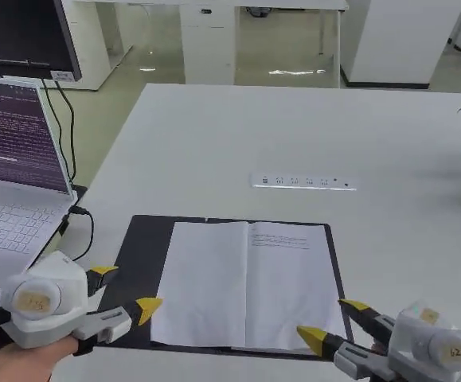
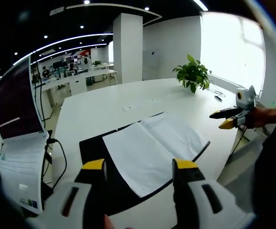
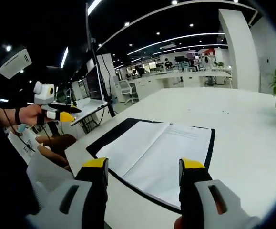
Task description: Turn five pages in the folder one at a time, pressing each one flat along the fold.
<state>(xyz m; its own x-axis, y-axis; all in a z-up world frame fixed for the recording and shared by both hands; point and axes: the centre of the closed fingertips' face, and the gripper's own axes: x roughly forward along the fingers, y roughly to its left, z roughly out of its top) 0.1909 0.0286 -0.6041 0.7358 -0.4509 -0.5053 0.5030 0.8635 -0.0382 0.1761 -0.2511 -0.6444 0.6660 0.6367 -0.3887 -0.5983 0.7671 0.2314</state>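
On the white workbench the black folder (image 1: 144,263) lies open and flat near the front edge, a blank left page (image 1: 202,278) and a right page (image 1: 290,286) with a few printed lines at its top meeting at the fold (image 1: 244,286). No sheet is lifted or curled, and neither tool touches paper, so this looks like the approach to a page turn; how many pages are already over cannot be judged. The left gripper (image 1: 126,288), held in a hand at the lower left, points its yellow-tipped jaws rightward at the folder's near left corner, jaws spread with nothing between them. The right gripper (image 1: 332,320) comes in from the lower right, angled toward the near corner of the right page, its jaws likewise spread and empty. Each gripper view shows the other tool held up off the table, clear of the folder. The next move probably calls for the right gripper to pinch a single sheet at that corner, carry it over to the left, then press it down along the fold. A laptop (image 1: 15,159) sits to the left and a power strip (image 1: 302,182) lies beyond the folder.
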